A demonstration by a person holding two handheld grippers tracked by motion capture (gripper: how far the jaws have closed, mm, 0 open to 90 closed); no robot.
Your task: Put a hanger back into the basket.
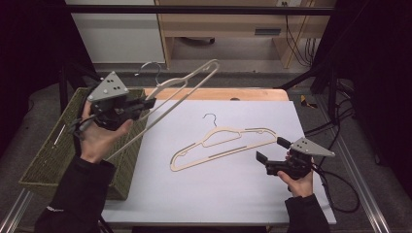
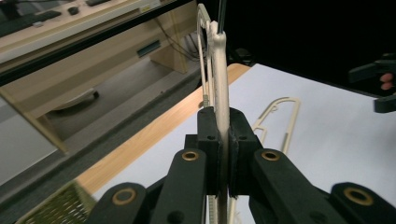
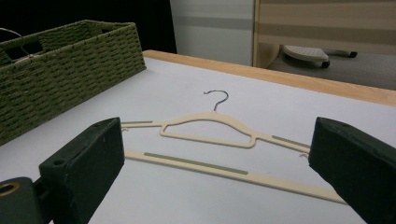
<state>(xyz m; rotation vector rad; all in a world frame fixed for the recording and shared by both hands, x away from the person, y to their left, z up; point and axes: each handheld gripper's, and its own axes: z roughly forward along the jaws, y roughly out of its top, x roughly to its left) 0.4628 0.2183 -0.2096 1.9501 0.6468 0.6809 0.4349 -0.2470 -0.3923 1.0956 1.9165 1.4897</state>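
The left gripper pinches a raised hanger; right gripper spread. Hangers look light, stiff; the flat shoulder seems safest.

The white table top is the brightest surface, evenly lit from above, with faint, soft shadows under the flat hanger lying on it. Away from the table top, both side margins of the high view fall into near black. In the left gripper view the near jaws are dim and soft, and the background beyond the table top is slightly blurred. No glare shows.
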